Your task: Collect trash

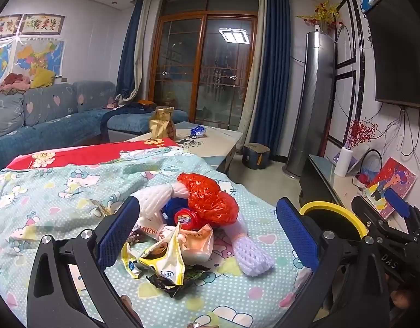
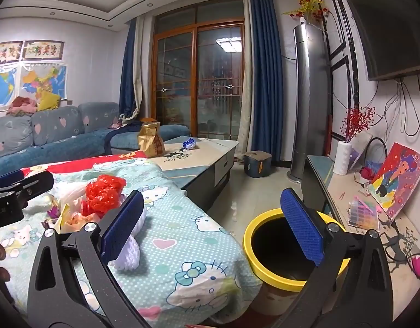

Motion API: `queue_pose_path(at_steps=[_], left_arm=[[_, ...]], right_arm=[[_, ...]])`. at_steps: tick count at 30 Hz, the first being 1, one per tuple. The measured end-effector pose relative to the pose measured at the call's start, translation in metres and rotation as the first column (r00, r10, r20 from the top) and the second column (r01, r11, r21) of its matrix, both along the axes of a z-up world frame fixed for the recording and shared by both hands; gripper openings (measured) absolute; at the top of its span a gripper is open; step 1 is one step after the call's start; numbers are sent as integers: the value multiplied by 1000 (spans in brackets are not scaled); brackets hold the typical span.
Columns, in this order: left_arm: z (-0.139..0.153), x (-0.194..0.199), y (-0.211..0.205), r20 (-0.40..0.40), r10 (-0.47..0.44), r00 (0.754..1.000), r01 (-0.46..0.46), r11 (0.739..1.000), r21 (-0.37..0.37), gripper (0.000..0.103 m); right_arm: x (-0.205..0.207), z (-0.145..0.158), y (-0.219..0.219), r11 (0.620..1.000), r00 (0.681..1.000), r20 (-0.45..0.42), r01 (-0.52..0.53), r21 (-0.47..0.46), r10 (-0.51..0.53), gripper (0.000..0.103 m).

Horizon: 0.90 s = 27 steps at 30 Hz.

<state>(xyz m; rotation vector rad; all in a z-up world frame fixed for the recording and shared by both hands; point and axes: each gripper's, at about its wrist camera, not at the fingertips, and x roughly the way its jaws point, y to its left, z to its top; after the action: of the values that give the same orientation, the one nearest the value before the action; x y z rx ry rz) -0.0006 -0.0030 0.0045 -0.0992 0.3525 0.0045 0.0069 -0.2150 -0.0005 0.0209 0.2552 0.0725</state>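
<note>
A heap of trash lies on the Hello Kitty cloth (image 1: 59, 191): a crumpled red plastic bag (image 1: 210, 199), white foam fruit nets (image 1: 253, 254), a yellow-white snack wrapper (image 1: 160, 259), a dark wrapper (image 1: 177, 278) and a red cap (image 1: 186, 220). My left gripper (image 1: 210, 235) is open and empty, its jaws standing on either side of the heap. My right gripper (image 2: 212, 227) is open and empty, over the table's right edge. A yellow-rimmed bin (image 2: 289, 248) stands on the floor beside the table, also in the left wrist view (image 1: 333, 218). The red bag (image 2: 104, 194) and a foam net (image 2: 130, 254) show left of my right gripper.
A coffee table (image 2: 210, 147) beyond holds a gold bag (image 2: 151, 139) and a blue wrapper (image 2: 189, 143). A blue sofa (image 1: 45, 120) stands at left. A TV cabinet (image 2: 346, 191) with a white vase (image 2: 342, 158) and painting runs along the right wall. A tower air conditioner (image 2: 309, 101) stands behind.
</note>
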Motion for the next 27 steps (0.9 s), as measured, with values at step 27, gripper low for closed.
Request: queue_pose_path(at_steps=[27], left_arm=[[6,-5,-4,12,-5,1000,5,1000,-6,97]], right_arm=[[2,0,-1,1000,1000,-7,-17,3,17,92]])
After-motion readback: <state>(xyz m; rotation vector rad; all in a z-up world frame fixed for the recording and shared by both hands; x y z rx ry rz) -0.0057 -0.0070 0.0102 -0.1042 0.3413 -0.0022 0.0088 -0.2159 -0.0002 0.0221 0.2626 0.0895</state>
